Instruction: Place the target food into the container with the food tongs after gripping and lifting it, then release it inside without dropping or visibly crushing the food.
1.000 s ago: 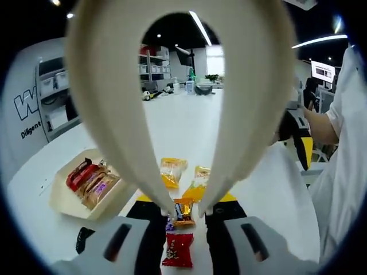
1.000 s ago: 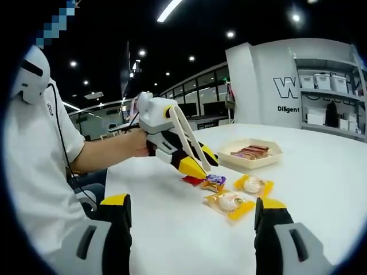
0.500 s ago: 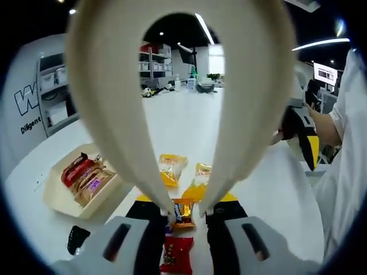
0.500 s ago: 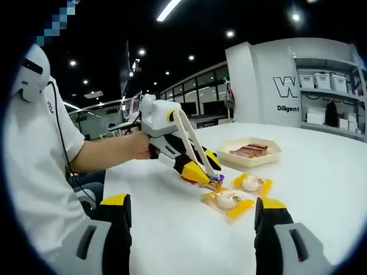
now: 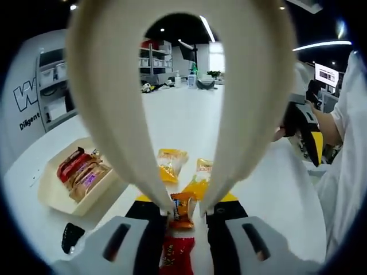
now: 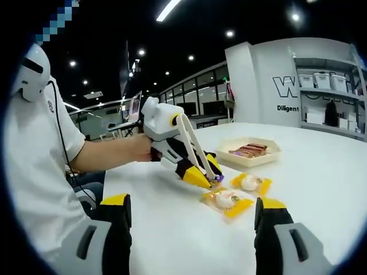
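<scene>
The left gripper (image 5: 183, 213) holds cream food tongs (image 5: 114, 114) whose tips are clamped on an orange snack packet (image 5: 182, 207), which is just above the white counter (image 5: 183, 126). Near it lies a red packet (image 5: 176, 255); just beyond sit two yellow-wrapped cakes (image 5: 170, 165). To the left, apart from these, the cream container (image 5: 51, 195) already holds several wrapped bars (image 5: 80, 175). The right gripper (image 6: 192, 220) hovers over the counter with its jaws wide apart, holding nothing, beside a person's white sleeve (image 6: 40, 143).
</scene>
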